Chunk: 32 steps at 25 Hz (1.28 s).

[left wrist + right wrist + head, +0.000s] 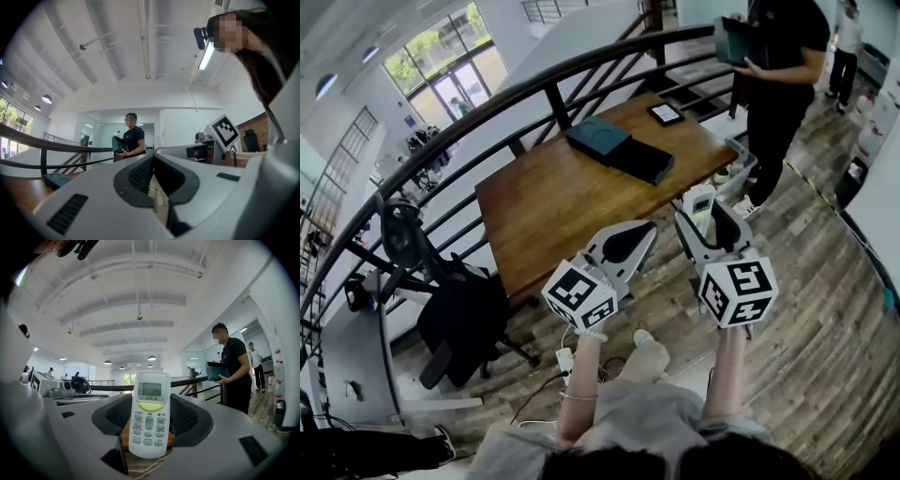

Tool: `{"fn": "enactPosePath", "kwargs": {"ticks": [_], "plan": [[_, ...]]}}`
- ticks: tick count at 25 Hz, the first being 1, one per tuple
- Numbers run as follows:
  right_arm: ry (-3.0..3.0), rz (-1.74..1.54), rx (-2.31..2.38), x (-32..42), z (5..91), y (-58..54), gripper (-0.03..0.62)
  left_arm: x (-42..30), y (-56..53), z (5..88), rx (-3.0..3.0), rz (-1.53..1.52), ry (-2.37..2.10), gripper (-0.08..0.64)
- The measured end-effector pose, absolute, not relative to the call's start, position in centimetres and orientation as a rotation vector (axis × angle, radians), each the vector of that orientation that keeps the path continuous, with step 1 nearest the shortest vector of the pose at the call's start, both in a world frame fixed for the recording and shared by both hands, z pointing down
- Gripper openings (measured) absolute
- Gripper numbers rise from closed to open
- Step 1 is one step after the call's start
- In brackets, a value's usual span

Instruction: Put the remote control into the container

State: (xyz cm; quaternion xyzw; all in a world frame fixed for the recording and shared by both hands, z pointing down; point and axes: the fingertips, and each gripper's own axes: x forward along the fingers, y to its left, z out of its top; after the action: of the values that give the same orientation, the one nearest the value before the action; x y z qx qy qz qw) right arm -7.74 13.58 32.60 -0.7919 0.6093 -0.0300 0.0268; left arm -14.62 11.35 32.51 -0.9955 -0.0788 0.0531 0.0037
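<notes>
My right gripper (pixel 710 217) has its jaws spread wide and closed on the remote control (pixel 149 414), one pad against each long edge. In the right gripper view the remote stands on end, display at the top, button face toward the camera. It hangs in the air over the floor, just short of the near corner of the wooden bench (pixel 544 216).

My left gripper (pixel 153 161) has its jaws drawn together with nothing between them.

The teal container (pixel 598 139) lies on the far half of the bench. From the loaded jaws it is ahead and to the left, well apart. A black box (pixel 643 161) sits right against its nearer side, between me and it. The empty left gripper looks slightly nearer to the container, but the right one carries the load, so I judge the reach must go forward and leftward over the black box.

I cannot tell whether the container's top is open. The right gripper view does not show it at all. A bystander (pixel 783 66) past the bench holds a similar teal box (pixel 734 42).
</notes>
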Motion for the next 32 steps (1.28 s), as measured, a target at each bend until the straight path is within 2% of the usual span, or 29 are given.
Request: {"fn": "enactPosePath", "kwargs": {"ticks": [19, 32], "plan": [[1.981, -0.153, -2.441, 0.7, 33.6, 8.2, 0.245, -4.5, 6.7, 33.2, -3.183, 0.208, -0.253, 0.004], [2.067, -0.211, -2.419, 4.7, 34.8, 4.5, 0.245, -0.4, 2.7, 34.4, -3.230, 0.200, -0.161, 0.003]]}}
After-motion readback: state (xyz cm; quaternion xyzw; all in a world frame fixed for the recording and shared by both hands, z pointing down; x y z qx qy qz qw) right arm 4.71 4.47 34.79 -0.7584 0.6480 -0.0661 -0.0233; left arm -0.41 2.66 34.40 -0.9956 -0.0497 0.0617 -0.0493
